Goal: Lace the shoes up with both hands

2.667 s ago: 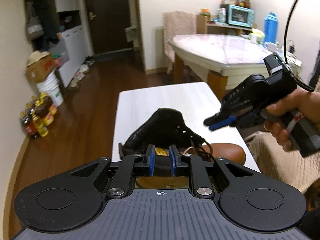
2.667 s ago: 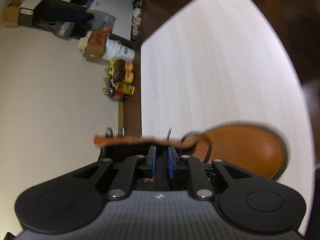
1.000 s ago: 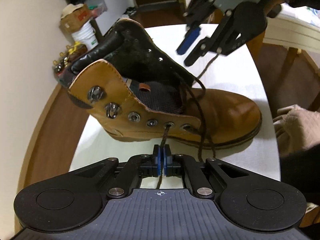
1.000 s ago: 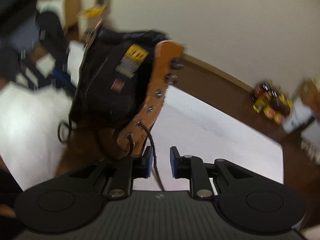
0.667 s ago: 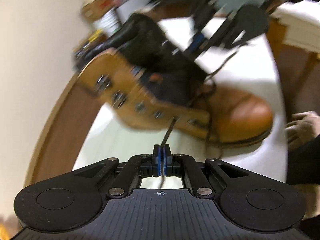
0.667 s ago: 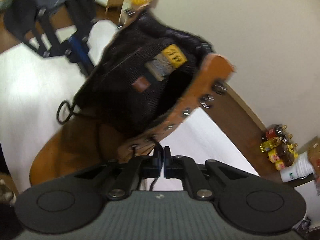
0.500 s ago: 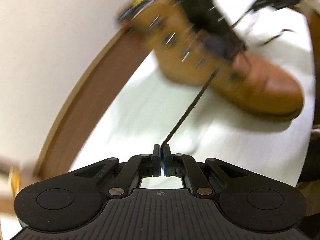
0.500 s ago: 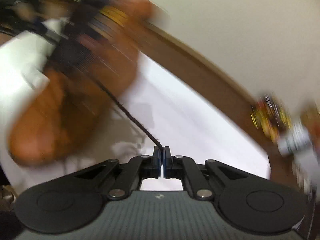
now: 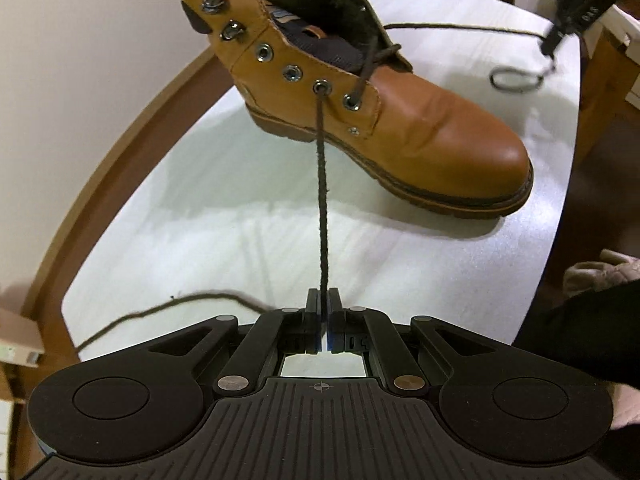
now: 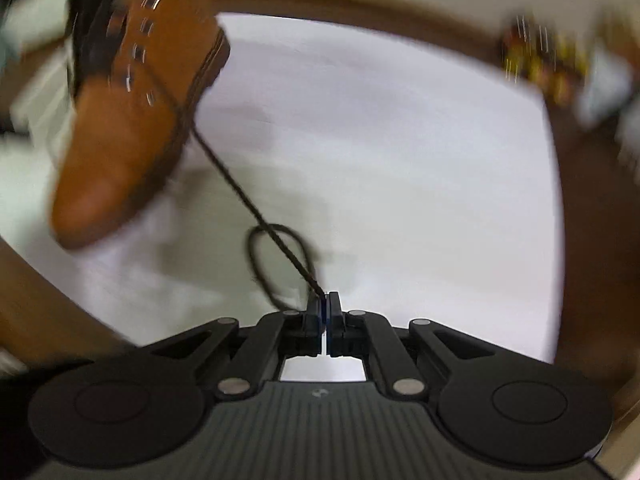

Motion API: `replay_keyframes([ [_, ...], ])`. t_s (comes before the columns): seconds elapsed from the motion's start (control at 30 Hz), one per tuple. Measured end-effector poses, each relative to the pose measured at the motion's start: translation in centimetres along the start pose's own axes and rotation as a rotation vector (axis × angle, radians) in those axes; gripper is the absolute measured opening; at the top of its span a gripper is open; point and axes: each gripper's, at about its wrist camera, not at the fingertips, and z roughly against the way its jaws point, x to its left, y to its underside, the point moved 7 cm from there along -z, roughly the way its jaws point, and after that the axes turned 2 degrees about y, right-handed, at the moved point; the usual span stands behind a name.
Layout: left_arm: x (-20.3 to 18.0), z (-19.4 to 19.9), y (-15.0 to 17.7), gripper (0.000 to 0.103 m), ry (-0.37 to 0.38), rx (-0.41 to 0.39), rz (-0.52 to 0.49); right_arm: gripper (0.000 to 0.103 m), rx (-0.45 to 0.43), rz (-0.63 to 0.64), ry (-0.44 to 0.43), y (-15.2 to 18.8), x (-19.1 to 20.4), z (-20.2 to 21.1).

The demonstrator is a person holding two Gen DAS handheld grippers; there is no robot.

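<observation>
Your tan boot (image 9: 400,120) sits on the white table (image 9: 224,232), toe pointing to the right in the left wrist view. Your left gripper (image 9: 322,312) is clamped tight on the dark lace (image 9: 322,200), which runs taut up to the second eyelet (image 9: 321,88). Your right gripper (image 10: 323,312) is pinched on the other lace end (image 10: 256,208), pulled straight from the boot's far side, with a slack loop (image 10: 276,264) lying just beside it on the table. The right view is blurry.

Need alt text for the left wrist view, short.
The left gripper is shut on a dark lace pulled taut from the second-lowest eyelet of a tan boot on a white table. The right gripper, top right, holds the other lace end.
</observation>
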Motion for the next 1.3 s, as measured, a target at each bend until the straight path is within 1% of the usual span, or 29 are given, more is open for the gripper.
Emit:
replay_keyframes([
  [0.03, 0.1, 0.0, -0.1, 0.002, 0.004, -0.005, 0.002, 0.002, 0.03, -0.102, -0.127, 1.0, 1.4, 0.5],
  [0.07, 0.0, 0.0, -0.1, 0.002, 0.012, -0.012, 0.001, 0.002, 0.031, -0.16, -0.206, 1.2, 2.6, 1.0],
  [0.17, 0.0, 0.1, -0.3, 0.003, 0.028, -0.035, 0.001, 0.002, 0.052, -0.296, -0.484, -0.2, 6.9, 2.5],
  [0.2, 0.1, 0.1, -0.3, 0.003, 0.03, -0.042, 0.008, 0.002, 0.044, -0.318, -0.549, -0.6, 8.0, 2.6],
  [0.23, 0.3, 0.1, -0.2, 0.003, 0.031, -0.05, 0.017, 0.002, 0.019, -0.358, -0.682, -1.3, 9.7, 3.4],
  [0.27, 0.5, 0.1, -0.1, 0.003, 0.033, -0.058, 0.027, 0.002, -0.036, -0.408, -0.83, -2.6, 11.4, 4.4],
  [0.3, 0.6, 0.2, -0.1, 0.003, 0.032, -0.062, 0.032, 0.002, -0.071, -0.433, -0.873, -3.3, 11.7, 4.9],
  [0.33, 0.7, 0.3, 0.0, 0.003, 0.031, -0.068, 0.039, 0.002, -0.142, -0.486, -0.917, -4.7, 11.7, 5.5],
  [0.37, 0.9, 0.4, 0.0, 0.003, 0.028, -0.074, 0.045, 0.002, -0.231, -0.555, -0.934, -6.0, 10.9, 6.1],
  [0.4, 1.0, 0.4, 0.1, 0.003, 0.025, -0.079, 0.051, 0.002, -0.311, -0.617, -0.898, -6.8, 9.4, 6.4],
  [0.43, 1.1, 0.5, 0.1, 0.003, 0.022, -0.084, 0.058, 0.002, -0.328, -0.629, -0.878, -6.8, 9.0, 6.5],
  [0.47, 1.3, 0.6, 0.3, 0.007, 0.02, -0.084, 0.069, 0.002, -0.384, -0.668, -0.816, -7.1, 7.6, 6.7],
  [0.53, 1.6, 0.7, 0.6, 0.008, 0.018, -0.081, 0.095, 0.002, -0.432, -0.706, -0.705, -7.0, 5.9, 6.7],
  [0.57, 1.7, 0.8, 0.9, 0.013, 0.022, -0.076, 0.116, 0.002, -0.428, -0.677, -0.596, -6.8, 5.3, 6.6],
  [0.6, 1.7, 0.8, 1.1, 0.02, 0.025, -0.073, 0.127, 0.003, -0.424, -0.653, -0.543, -6.8, 5.1, 6.4],
  [0.63, 1.7, 1.1, 1.6, 0.023, 0.025, -0.071, 0.148, 0.003, -0.415, -0.609, -0.457, -6.7, 4.8, 6.2],
  [0.67, 1.6, 1.3, 1.9, 0.025, 0.025, -0.072, 0.158, 0.003, -0.389, -0.57, -0.408, -6.4, 4.8, 5.8],
  [0.7, 1.6, 1.5, 2.1, 0.025, 0.025, -0.073, 0.164, 0.007, -0.373, -0.558, -0.395, -6.3, 4.8, 5.6],
  [0.77, 1.1, 2.1, 2.5, 0.025, 0.029, -0.086, 0.164, 0.011, -0.304, -0.526, -0.354, -5.5, 4.8, 4.3],
  [0.8, 0.6, 2.5, 2.5, 0.025, 0.035, -0.101, 0.154, 0.016, -0.3, -0.524, -0.35, -5.5, 4.9, 4.1],
  [0.87, -0.4, 3.0, 2.0, 0.025, 0.064, -0.137, 0.124, 0.017, -0.26, -0.511, -0.308, -4.5, 5.0, 3.7],
  [0.9, -1.0, 3.0, 1.5, 0.025, 0.099, -0.147, 0.108, 0.017, -0.255, -0.507, -0.299, -3.7, 4.7, 4.2],
  [0.93, -1.8, 3.0, 0.9, 0.025, 0.139, -0.153, 0.091, 0.017, -0.255, -0.499, -0.262, -3.5, 4.7, 4.0],
  [0.97, -2.2, 2.5, 0.3, 0.025, 0.156, -0.156, 0.078, 0.017, -0.255, -0.491, -0.226, -3.3, 4.7, 3.8],
  [1.03, -2.9, 1.6, -0.4, 0.026, 0.167, -0.157, 0.057, 0.017, -0.276, -0.483, -0.194, -2.5, 4.8, 4.2],
  [1.13, -2.1, -1.1, -1.4, 0.026, 0.092, -0.15, 0.02, 0.017, -0.275, -0.479, -0.205, -2.9, 5.7, 3.7],
  [1.17, -1.5, -1.6, -1.6, 0.026, 0.075, -0.158, 0.012, 0.017, -0.268, -0.441, -0.243, -3.3, 6.9, 3.7],
  [1.23, -0.6, -2.1, -2.0, 0.025, 0.054, -0.176, -0.016, 0.017, -0.246, -0.371, -0.284, -3.5, 8.5, 4.0],
  [1.3, 0.2, -2.9, -2.4, 0.025, 0.049, -0.206, -0.118, 0.017, -0.223, -0.313, -0.303, -3.9, 10.2, 3.6],
])
